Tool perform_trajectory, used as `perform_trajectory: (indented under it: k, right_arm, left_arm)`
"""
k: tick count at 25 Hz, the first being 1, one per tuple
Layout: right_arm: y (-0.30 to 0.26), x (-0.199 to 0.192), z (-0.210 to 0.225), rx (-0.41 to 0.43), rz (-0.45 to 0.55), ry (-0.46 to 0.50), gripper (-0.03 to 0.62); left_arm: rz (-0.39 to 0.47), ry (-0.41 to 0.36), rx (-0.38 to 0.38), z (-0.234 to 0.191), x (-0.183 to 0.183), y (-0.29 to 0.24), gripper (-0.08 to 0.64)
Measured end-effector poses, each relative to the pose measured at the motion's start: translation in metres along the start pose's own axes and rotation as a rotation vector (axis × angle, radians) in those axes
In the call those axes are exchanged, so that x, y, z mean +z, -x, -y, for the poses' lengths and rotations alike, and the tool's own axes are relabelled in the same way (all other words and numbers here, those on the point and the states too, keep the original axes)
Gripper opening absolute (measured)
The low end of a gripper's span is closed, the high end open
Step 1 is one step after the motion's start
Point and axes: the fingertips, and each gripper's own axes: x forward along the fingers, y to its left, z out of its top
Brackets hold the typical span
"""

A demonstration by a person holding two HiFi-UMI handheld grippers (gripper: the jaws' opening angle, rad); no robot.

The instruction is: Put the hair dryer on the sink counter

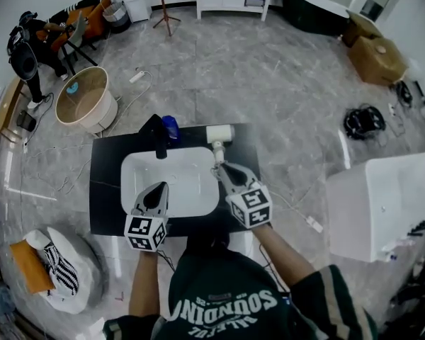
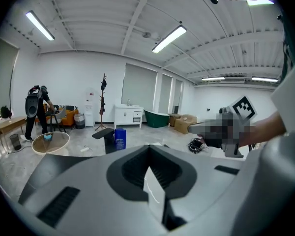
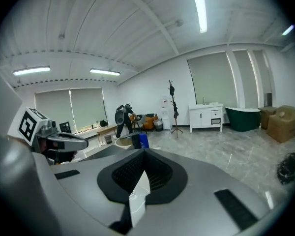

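A white hair dryer (image 1: pixel 219 134) lies on the back right of the black sink counter (image 1: pixel 105 183), its handle pointing toward me. My right gripper (image 1: pixel 220 167) is just short of that handle, jaws shut with nothing between them; in the right gripper view (image 3: pixel 140 178) the dryer is out of sight. My left gripper (image 1: pixel 158 188) hovers over the white basin (image 1: pixel 188 183), also shut and empty, as the left gripper view (image 2: pixel 152 173) shows. A black faucet (image 1: pixel 158 134) and a blue bottle (image 1: pixel 171 127) stand behind the basin.
A round wooden tub (image 1: pixel 85 99) stands on the floor to the back left. A white box (image 1: pixel 382 204) is at the right and a coil of black cable (image 1: pixel 361 122) behind it. A white bag (image 1: pixel 64 268) lies at the lower left.
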Motion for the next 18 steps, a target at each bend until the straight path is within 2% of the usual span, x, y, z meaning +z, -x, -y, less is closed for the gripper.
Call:
perform_trajectory:
  k: [5, 13, 18]
  right_arm:
    - [0.017, 0.012, -0.011, 0.029, 0.054, -0.002, 0.000]
    - [0.023, 0.005, -0.015, 0.049, 0.053, -0.001, 0.000]
    - [0.024, -0.001, -0.015, 0.062, 0.047, 0.003, 0.000]
  left_arm:
    - [0.025, 0.007, 0.031, 0.002, 0.005, 0.010, 0.000]
    - [0.022, 0.015, 0.052, 0.006, -0.001, 0.015, 0.000]
    - [0.004, -0.007, 0.062, 0.011, -0.005, 0.016, 0.000]
